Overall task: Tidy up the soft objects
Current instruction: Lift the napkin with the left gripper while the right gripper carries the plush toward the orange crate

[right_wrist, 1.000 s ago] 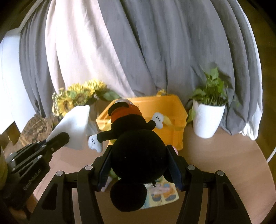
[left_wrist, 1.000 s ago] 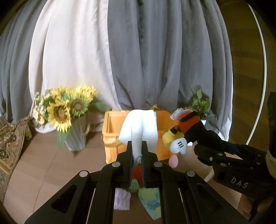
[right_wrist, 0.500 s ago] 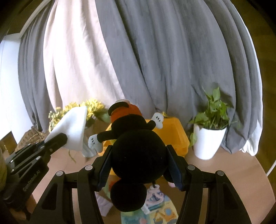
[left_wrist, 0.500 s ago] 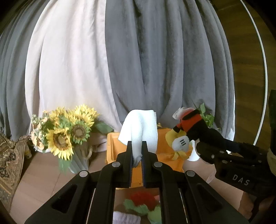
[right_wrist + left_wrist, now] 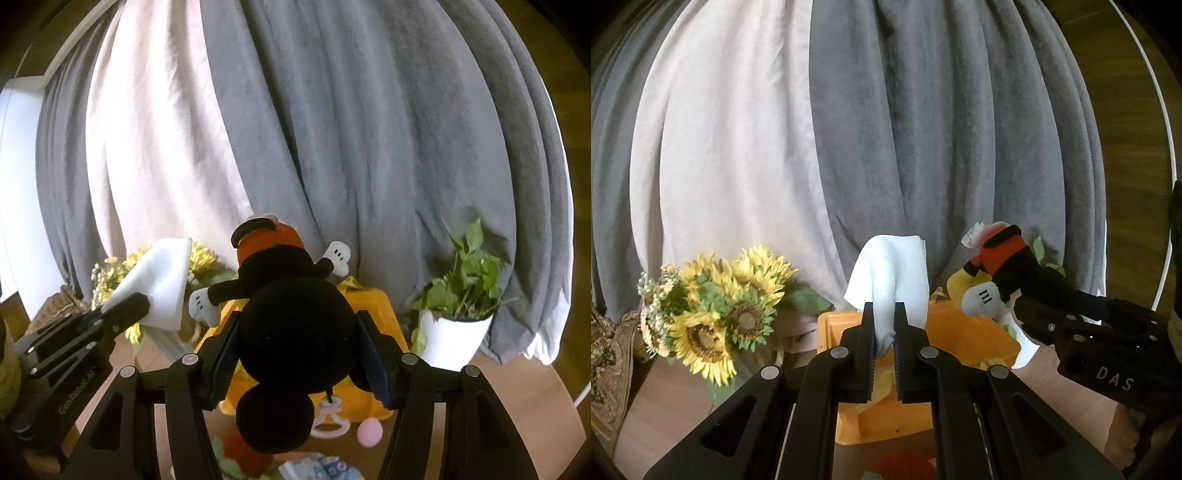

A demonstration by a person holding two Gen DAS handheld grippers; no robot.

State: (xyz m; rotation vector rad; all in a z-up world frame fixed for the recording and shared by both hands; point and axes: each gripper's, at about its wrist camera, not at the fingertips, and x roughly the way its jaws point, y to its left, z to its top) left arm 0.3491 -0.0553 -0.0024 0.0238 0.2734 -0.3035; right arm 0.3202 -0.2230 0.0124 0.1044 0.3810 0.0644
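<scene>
Left claw is pinched nearly closed on a folded white cloth, which stands up from the jaws over the near rim of the orange bin; to its right in this view the right claw carries a black plush mouse by the head, its gloved hand hanging above the bin's far side. Sunflowers sit beside the bin on the wooden counter. From the right wrist, the right claw is spread wide around the plush mouse, both pads pressed into its round head, and the white cloth shows at left, held aloft in the other claw. Only this view shows a potted plant right of the orange bin, plus a pink round object and other loose items on the counter in front; the bin's interior shows only from the left wrist. Judging from this, both loads hang over one opening, so a joint drop could tangle them, and the cloth's small nip may slip early.
</scene>
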